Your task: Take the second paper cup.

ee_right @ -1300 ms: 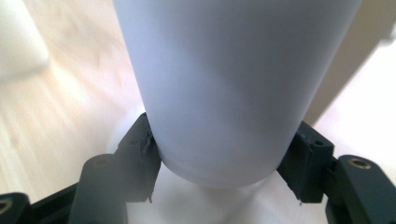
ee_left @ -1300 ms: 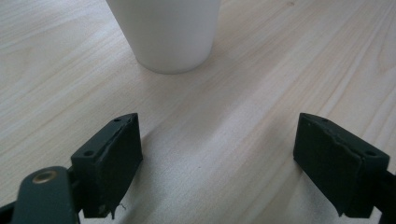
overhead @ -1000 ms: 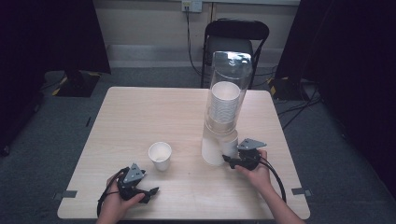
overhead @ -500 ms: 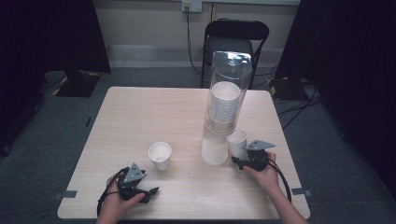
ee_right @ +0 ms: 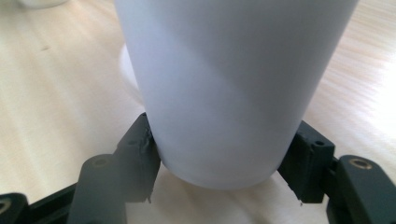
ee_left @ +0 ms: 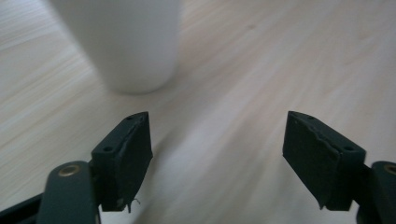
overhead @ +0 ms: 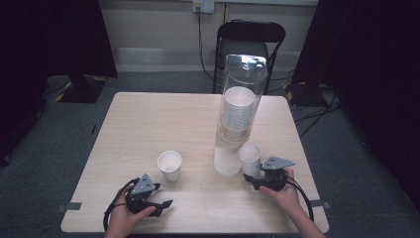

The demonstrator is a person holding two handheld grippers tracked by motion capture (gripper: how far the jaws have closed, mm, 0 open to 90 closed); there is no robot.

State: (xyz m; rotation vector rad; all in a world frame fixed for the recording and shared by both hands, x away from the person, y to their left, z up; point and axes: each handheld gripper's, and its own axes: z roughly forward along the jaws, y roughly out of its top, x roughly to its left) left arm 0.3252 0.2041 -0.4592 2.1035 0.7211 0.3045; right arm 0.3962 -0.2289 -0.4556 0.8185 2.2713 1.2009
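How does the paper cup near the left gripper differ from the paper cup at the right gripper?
The cup by the left gripper stands free on the table, while the cup at the right gripper is clamped between jaws. The left gripper is open and empty; the right gripper is shut on its cup beside the dispenser. Both cups are white, upright and open-topped.

**What the views leave hidden or cut off**

In the right gripper view, the held cup [ee_right: 224,88] runs off the top edge, so its rim is unseen, and its base blurs where it hides the inner faces of the fingers [ee_right: 140,154]. In the left gripper view, the other cup [ee_left: 126,42] is cut off at the top edge and out of focus. In the high view, the person's forearms leave the bottom edge, and the right hand [overhead: 278,194] covers most of the right gripper [overhead: 253,174].
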